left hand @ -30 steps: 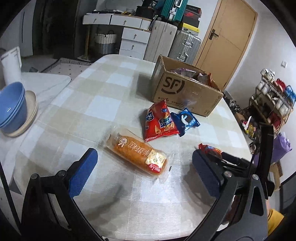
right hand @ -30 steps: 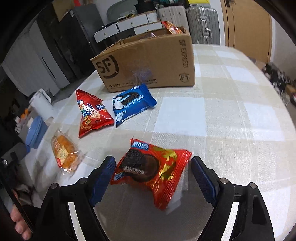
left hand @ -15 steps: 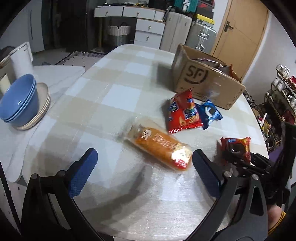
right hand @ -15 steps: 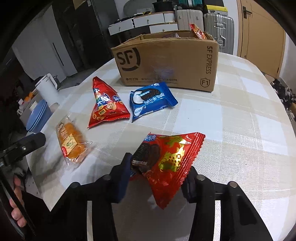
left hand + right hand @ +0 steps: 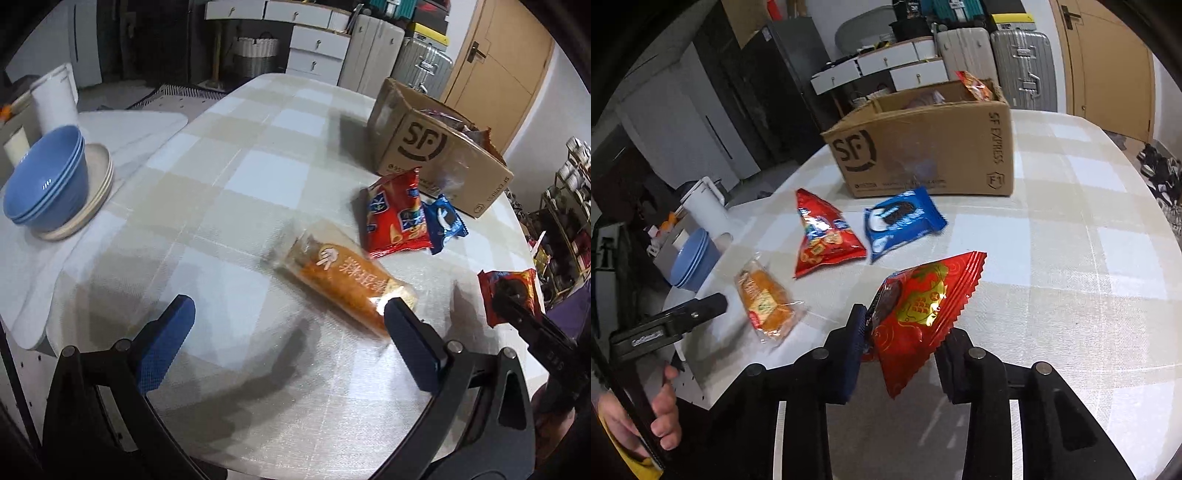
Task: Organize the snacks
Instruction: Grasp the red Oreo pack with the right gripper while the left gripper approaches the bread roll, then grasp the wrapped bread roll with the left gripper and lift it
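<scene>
Already your right gripper (image 5: 899, 345) has just closed, pinching the red cookie packet (image 5: 919, 310) above the table (image 5: 1071, 277). Left gripper (image 5: 286, 332) spread near the bread pack (image 5: 347, 280). Three snacks remain outside the box (image 5: 923, 155).

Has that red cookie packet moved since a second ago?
Yes. The red cookie packet lay flat on the table; the right gripper, jaws just closed, has tilted it up.
</scene>
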Available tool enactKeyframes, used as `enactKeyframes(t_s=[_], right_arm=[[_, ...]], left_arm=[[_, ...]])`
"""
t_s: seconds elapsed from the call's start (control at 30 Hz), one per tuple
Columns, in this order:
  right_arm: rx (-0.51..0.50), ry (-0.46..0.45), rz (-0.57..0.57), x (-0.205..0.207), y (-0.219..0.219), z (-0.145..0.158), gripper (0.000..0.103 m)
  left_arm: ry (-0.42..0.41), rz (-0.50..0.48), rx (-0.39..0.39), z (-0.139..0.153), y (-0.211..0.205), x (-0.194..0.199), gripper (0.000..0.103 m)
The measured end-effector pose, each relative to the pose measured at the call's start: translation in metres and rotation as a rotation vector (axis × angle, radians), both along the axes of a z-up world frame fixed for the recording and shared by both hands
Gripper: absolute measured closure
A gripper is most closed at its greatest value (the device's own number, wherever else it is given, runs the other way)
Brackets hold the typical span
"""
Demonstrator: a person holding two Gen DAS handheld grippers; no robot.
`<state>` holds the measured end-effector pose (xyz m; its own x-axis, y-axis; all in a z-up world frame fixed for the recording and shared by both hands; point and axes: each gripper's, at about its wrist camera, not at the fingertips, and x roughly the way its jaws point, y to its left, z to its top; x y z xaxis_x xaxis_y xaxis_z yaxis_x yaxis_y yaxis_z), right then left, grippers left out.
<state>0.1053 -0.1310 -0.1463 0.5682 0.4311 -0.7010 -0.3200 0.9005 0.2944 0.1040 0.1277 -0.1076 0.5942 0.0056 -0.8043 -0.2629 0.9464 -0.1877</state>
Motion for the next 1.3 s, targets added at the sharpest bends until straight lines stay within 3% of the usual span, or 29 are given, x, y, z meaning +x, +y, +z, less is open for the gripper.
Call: enactKeyframes(t_s=[0.23, 0.33, 0.47, 0.53, 0.6, 0.83, 1.03, 1.2, 1.3], right_arm=[[0.006, -0.026, 0.043, -0.009, 0.015, 0.009, 0.068], [0.025, -0.033, 0.044, -0.011, 0.015, 0.013, 0.068], [0.038, -0.031, 0.034, -0.012, 0.01, 0.014, 0.068], [0.044, -0.027, 0.028, -0.013, 0.006, 0.014, 0.068], [0.045, -0.027, 0.027, -0.014, 0.004, 0.014, 0.068], [0.054, -0.032, 0.032, -0.016, 0.001, 0.015, 0.068], [0.055, -0.037, 0.033, -0.018, -0.001, 0.017, 0.069], [0.048, -0.038, 0.036, -0.019, 0.001, 0.018, 0.069], [0.044, -0.034, 0.036, -0.019, 0.0, 0.016, 0.069]], left_arm=[[-0.017, -0.015, -0.036, -0.002, -0.01, 0.003, 0.001], [0.015, -0.011, -0.037, -0.006, -0.02, 0.013, 0.001], [0.062, 0.062, -0.134, -0.015, -0.022, 0.024, 0.001], [0.089, 0.095, -0.147, -0.02, -0.023, 0.031, 0.001], [0.125, 0.113, -0.149, -0.027, -0.028, 0.039, 0.001], [0.128, 0.131, -0.09, -0.029, -0.042, 0.057, 0.002], [0.109, 0.081, -0.051, -0.026, -0.046, 0.056, 0.023], [0.075, 0.0, 0.008, -0.021, -0.05, 0.047, 0.057], [0.06, -0.058, 0.057, -0.018, -0.051, 0.039, 0.068]])
